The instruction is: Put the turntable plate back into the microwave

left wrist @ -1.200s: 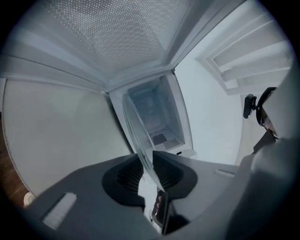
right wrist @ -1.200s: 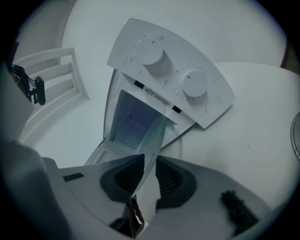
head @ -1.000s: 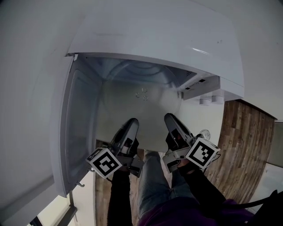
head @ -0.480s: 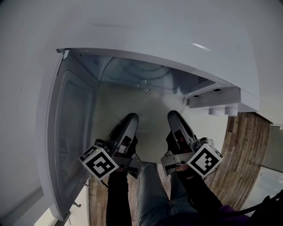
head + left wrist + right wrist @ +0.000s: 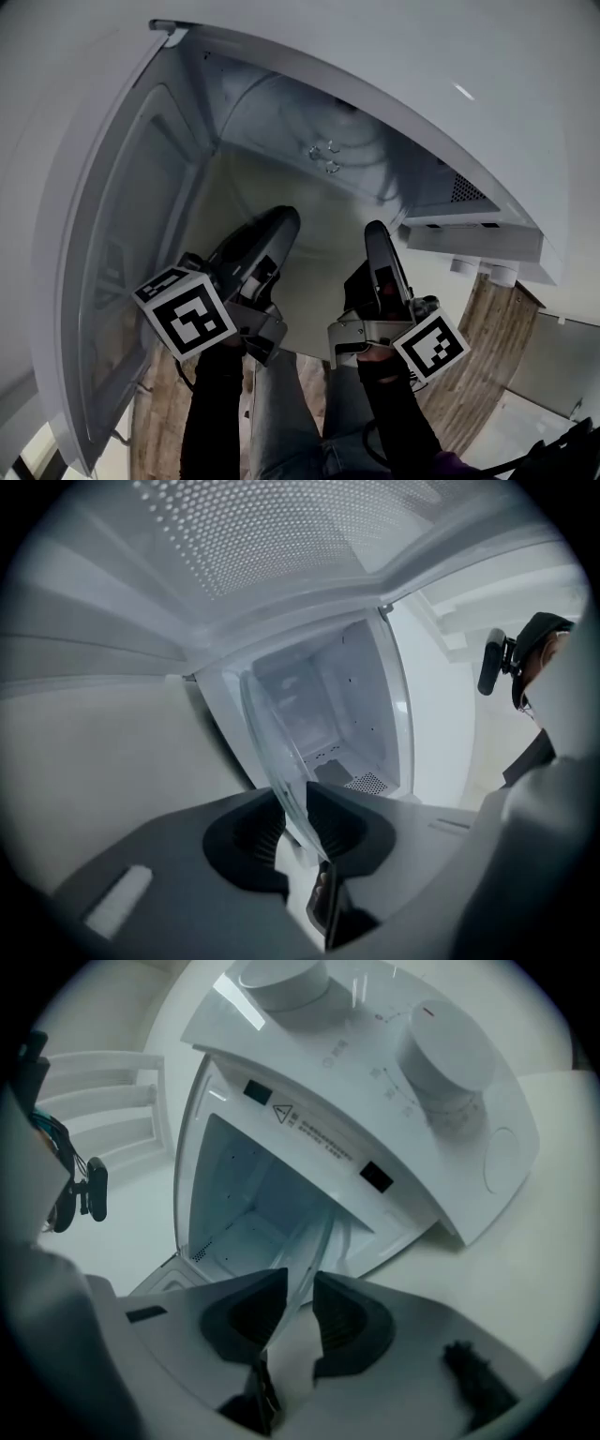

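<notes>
Clear glass turntable plate point(image 5: 302, 192), level, partly inside the open white microwave point(image 5: 441, 66).

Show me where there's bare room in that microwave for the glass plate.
Free: the cavity floor between its white walls looks bare. Crowded: the mouth, where the glass plate spans most of the gap between open door and control panel, with left tongs and right tongs clamped on its near rim.
</notes>
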The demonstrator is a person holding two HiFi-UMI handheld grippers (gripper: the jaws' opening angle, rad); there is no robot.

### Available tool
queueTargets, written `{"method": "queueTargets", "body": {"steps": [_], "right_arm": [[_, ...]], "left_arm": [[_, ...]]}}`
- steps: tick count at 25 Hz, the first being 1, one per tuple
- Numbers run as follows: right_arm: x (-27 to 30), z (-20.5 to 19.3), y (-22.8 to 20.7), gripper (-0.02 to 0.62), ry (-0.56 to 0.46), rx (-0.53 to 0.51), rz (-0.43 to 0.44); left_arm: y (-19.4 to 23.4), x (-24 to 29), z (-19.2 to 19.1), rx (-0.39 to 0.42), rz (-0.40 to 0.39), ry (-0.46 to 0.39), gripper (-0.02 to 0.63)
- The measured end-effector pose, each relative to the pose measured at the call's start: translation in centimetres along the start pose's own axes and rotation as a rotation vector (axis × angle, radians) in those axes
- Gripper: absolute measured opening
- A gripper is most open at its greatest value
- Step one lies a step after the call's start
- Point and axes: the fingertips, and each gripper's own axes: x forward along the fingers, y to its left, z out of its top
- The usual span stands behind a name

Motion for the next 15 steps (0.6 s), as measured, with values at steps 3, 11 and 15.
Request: {"method": "queueTargets", "body": {"steps": [3,11,15], "right_arm": [[0.3,0.1,-0.3,0.087,0.006,-0.015,-0.005],[1.2,0.8,-0.7,0.094,0.0,-0.06,-0.012],[1.6,1.3,-1.2,0.097,-0.001,-0.075,-0.02]], "left_arm": [[0.3,0.3,0.0,-0.016,0.0,-0.009,0.078],[0.4,1.3,0.8,-0.047,-0.029,-0.054,0.075],[0.6,2.1,1.0,-0.078,-0.041,-0.076,0.071]]}}
